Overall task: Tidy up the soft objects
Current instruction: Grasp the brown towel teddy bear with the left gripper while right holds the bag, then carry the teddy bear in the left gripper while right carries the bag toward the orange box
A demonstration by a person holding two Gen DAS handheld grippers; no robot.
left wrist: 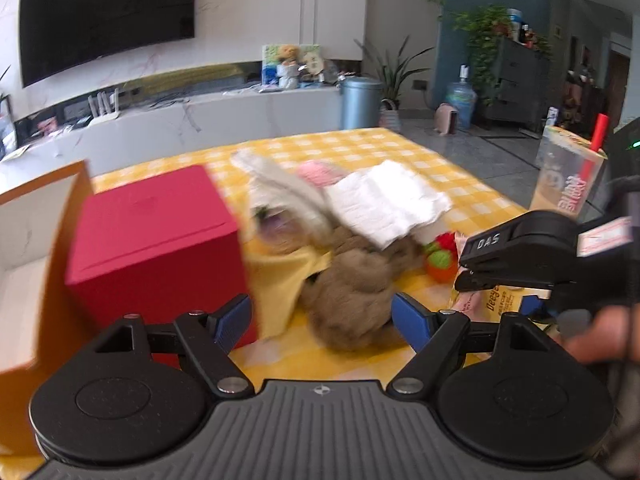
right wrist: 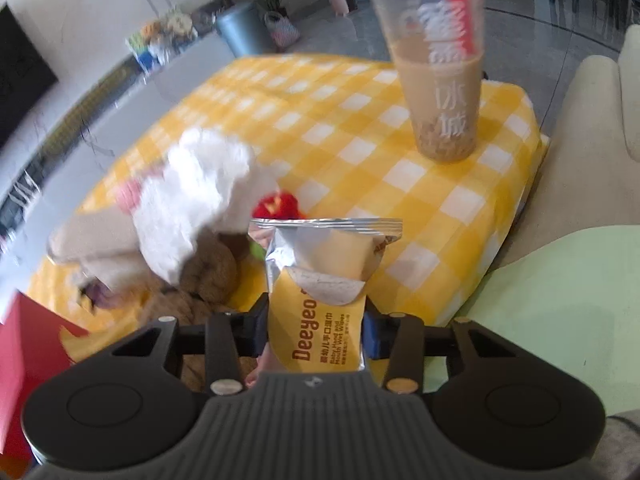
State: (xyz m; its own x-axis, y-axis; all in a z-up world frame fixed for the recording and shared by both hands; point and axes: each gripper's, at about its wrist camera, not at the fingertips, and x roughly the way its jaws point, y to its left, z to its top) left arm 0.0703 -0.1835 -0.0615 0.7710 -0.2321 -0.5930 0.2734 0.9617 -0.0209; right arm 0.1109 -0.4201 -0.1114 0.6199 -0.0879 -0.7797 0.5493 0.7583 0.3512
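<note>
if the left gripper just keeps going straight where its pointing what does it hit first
Most likely the brown plush toy. It lies on the yellow checked cloth right ahead of the open left gripper, between its blue pads. The red box stands just left of that line; depth is hard to judge in the blur.

A yellow-and-silver wet-wipes pack stands upright, lifted above a heap of white towel, brown plush toy and pink cloth on the checked tablecloth.
</note>
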